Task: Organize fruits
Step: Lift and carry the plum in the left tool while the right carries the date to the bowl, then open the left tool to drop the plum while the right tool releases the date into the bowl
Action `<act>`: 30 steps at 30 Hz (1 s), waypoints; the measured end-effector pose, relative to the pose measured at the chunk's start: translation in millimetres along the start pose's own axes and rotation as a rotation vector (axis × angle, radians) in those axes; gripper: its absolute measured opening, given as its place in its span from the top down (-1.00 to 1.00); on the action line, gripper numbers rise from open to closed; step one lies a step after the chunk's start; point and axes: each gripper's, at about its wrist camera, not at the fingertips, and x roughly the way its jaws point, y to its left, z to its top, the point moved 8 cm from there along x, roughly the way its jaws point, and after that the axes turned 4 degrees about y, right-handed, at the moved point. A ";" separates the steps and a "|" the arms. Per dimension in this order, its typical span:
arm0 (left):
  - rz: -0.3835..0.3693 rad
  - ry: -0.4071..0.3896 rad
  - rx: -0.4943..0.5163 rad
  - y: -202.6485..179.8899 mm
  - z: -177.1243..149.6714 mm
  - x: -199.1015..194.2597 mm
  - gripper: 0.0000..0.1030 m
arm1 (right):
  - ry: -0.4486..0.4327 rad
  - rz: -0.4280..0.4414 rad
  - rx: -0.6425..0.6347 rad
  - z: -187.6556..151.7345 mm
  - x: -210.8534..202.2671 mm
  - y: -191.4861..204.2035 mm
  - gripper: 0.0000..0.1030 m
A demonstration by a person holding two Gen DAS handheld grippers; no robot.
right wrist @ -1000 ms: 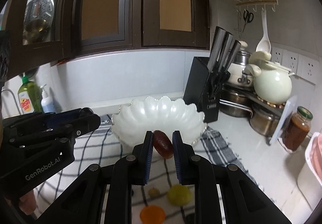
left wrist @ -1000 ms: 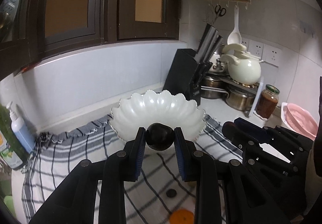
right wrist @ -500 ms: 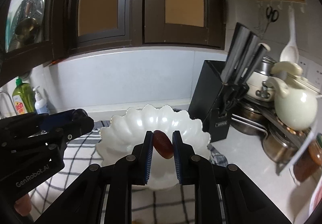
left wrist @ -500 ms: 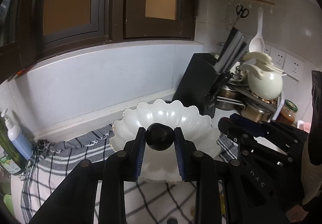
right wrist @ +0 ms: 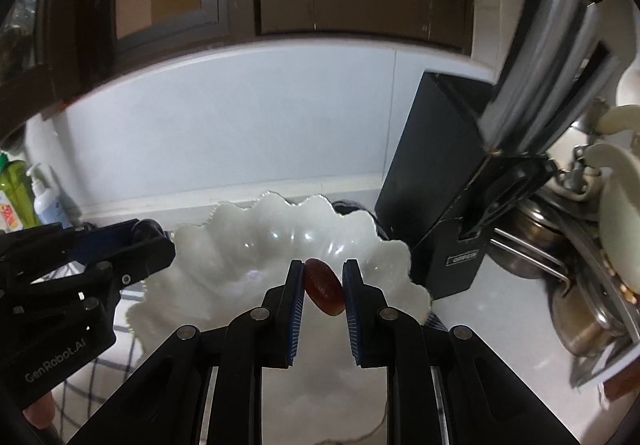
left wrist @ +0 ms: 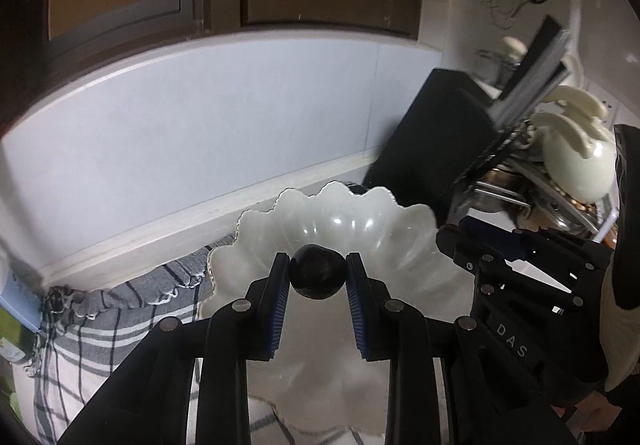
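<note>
Two grippers, each pinching a fruit, over a white scalloped bowl.

The left gripper (left wrist: 318, 277) is pressed onto a round dark plum (left wrist: 317, 271), held between its blue pads above the near middle of the white bowl (left wrist: 384, 221). The right gripper (right wrist: 323, 287) pinches an oblong reddish-brown fruit (right wrist: 324, 291), tilted between its pads, over the right half of the same bowl (right wrist: 240, 257). The grippers are side by side, the left one showing at the left edge of the right wrist view. The bowl sits on a grey checked cloth (left wrist: 104, 329) on the counter. A black knife block (right wrist: 436, 181) stands just right of the bowl, with a cream teapot (left wrist: 576, 161) and steel pots (right wrist: 588, 309) farther right. A green bottle (right wrist: 12, 197) stands far left by the wall.
</note>
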 end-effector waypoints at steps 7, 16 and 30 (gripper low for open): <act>-0.020 0.093 -0.021 6.0 2.7 40.8 0.45 | 0.073 -0.006 -0.024 1.4 38.7 -2.7 0.60; -0.032 0.185 -0.024 5.3 -2.0 78.5 0.44 | 0.161 0.017 -0.006 -3.3 76.1 -9.0 0.60; 0.053 0.178 -0.025 14.9 -2.3 75.2 -0.19 | 0.196 0.004 0.025 -10.0 79.2 -15.7 0.23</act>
